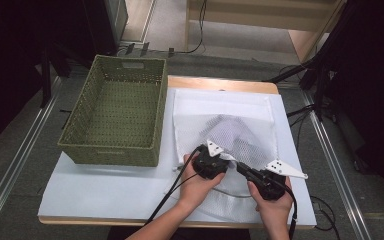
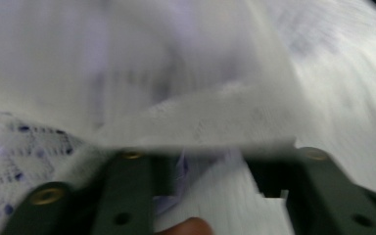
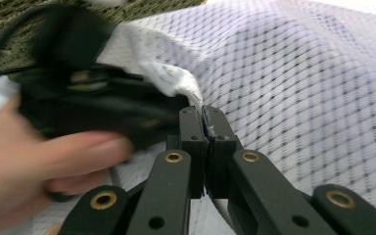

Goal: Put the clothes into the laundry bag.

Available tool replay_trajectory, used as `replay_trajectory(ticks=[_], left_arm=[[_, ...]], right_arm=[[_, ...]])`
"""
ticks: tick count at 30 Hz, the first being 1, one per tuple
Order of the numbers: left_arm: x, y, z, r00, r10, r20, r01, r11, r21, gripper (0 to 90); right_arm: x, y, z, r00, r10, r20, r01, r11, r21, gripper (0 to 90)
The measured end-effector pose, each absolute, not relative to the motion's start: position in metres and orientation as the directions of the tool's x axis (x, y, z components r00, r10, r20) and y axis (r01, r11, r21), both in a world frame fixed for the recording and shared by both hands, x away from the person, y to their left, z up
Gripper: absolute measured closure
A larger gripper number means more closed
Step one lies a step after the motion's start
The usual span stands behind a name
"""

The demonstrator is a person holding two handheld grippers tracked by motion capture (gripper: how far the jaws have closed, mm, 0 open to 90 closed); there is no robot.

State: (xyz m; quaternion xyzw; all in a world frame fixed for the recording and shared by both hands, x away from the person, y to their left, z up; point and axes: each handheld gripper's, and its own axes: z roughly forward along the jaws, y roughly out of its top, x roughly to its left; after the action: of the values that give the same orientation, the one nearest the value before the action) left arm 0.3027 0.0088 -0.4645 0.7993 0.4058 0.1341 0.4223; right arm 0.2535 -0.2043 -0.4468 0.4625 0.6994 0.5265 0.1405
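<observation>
A white mesh laundry bag (image 1: 240,107) lies on the white-covered table (image 1: 105,185), and a darker patch shows through its middle. My right gripper (image 1: 240,168) is shut on the bag's thick white hem (image 3: 186,88) at the near edge; its jaws meet on the fabric in the right gripper view (image 3: 203,115). Just to its left, my left gripper (image 1: 216,161) is at the same hem. In the left gripper view its jaws stand apart (image 2: 220,156), with the hem band (image 2: 200,127) lying across their tips and hiding them. The picture there is blurred.
An empty green woven basket (image 1: 110,152) stands on the table's left half, close to the bag's left edge, and also shows behind the left gripper (image 3: 10,29). Metal floor rails run along both sides of the table. Dark stands and cables are at the right.
</observation>
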Motion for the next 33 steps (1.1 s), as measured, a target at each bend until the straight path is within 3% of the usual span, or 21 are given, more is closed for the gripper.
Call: replay_trajectory(ticks=[11,19,24,28,33], left_arm=[[0.240,0.113,-0.450,0.596,0.802,-0.035,0.471,-0.314,0.824,45.6],[0.233,0.149,-0.467,0.550,0.826,-0.124,0.581,-0.272,0.767,41.1],[0.237,0.156,-0.474,0.534,0.826,-0.179,0.632,-0.249,0.734,46.2],[0.236,0.155,-0.474,0.551,0.817,-0.171,0.623,-0.266,0.736,53.0],[0.230,0.147,-0.475,0.591,0.798,-0.119,0.589,-0.325,0.740,61.6]], right_arm=[[0.240,-0.194,-0.438,-0.567,0.785,0.251,0.468,0.055,0.882,89.2],[0.226,-0.205,-0.451,-0.534,0.804,0.261,0.519,0.068,0.852,88.8],[0.222,-0.207,-0.458,-0.515,0.823,0.241,0.536,0.090,0.839,87.2],[0.225,-0.203,-0.463,-0.517,0.821,0.243,0.545,0.096,0.833,78.3],[0.225,-0.200,-0.464,-0.501,0.835,0.230,0.523,0.080,0.848,60.8]])
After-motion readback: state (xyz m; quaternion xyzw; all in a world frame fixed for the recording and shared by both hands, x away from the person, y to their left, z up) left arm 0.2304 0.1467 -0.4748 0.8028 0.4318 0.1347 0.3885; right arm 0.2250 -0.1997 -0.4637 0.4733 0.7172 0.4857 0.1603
